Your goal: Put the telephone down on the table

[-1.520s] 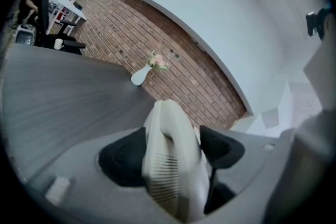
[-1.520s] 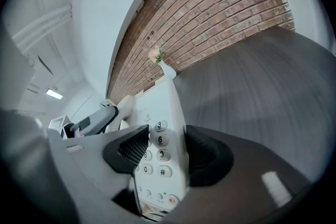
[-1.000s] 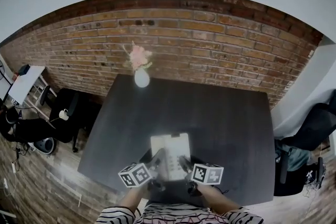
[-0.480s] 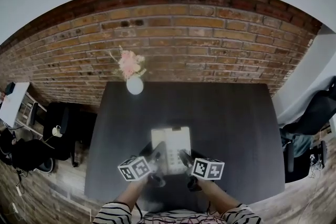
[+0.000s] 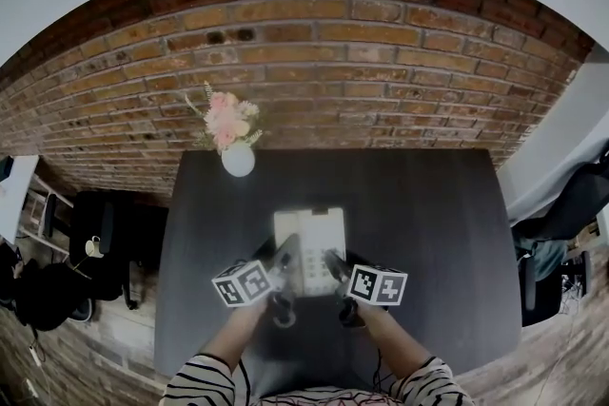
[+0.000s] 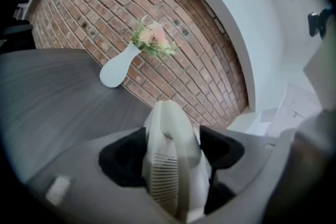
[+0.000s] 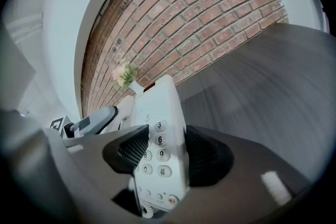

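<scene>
A white push-button telephone (image 5: pixel 309 242) is held between both grippers over the near middle of the dark table (image 5: pixel 428 233). My left gripper (image 5: pixel 284 267) is shut on its handset side; in the left gripper view the ribbed handset (image 6: pixel 169 162) fills the gap between the black pads. My right gripper (image 5: pixel 333 267) is shut on the keypad side, and in the right gripper view its pads clamp the telephone (image 7: pixel 160 128) around the number keys. A coiled cord (image 7: pixel 145 210) hangs under it. I cannot tell whether the telephone touches the table.
A white vase with pink flowers (image 5: pixel 235 152) stands at the table's far left by the brick wall (image 5: pixel 381 90). Black chairs sit off the left side (image 5: pixel 100 233) and the right side (image 5: pixel 571 214). Wooden floor surrounds the table.
Both grippers have carried the telephone forward over the table, toward the brick wall. The vase and wall now look nearer. Both grips are unchanged.
</scene>
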Demonstrator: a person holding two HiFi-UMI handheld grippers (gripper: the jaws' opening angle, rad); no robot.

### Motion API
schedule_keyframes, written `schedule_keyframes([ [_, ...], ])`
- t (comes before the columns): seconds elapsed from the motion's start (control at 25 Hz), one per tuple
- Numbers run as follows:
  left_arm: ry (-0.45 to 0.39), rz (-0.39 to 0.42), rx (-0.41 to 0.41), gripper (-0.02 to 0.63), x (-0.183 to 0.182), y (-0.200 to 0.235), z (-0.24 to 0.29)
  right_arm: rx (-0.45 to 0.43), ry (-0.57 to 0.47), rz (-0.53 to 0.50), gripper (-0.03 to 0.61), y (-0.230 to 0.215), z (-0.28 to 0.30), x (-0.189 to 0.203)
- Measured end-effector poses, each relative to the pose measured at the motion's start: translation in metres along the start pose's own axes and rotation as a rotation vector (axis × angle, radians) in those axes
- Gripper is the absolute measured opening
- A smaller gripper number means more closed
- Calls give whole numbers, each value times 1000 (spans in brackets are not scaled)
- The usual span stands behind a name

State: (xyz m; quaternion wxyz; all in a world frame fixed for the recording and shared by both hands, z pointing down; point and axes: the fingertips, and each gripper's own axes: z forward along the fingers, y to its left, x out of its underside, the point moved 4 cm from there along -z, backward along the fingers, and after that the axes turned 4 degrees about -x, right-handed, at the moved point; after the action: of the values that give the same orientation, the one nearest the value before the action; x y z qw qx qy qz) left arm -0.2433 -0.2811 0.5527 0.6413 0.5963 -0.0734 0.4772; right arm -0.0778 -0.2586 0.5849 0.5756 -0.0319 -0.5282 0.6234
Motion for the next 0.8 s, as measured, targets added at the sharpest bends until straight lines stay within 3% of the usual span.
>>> schedule_keyframes([
  [0.8,26,-9,5,314,-52,60,124,31,1,16,210,-49,109,-77],
])
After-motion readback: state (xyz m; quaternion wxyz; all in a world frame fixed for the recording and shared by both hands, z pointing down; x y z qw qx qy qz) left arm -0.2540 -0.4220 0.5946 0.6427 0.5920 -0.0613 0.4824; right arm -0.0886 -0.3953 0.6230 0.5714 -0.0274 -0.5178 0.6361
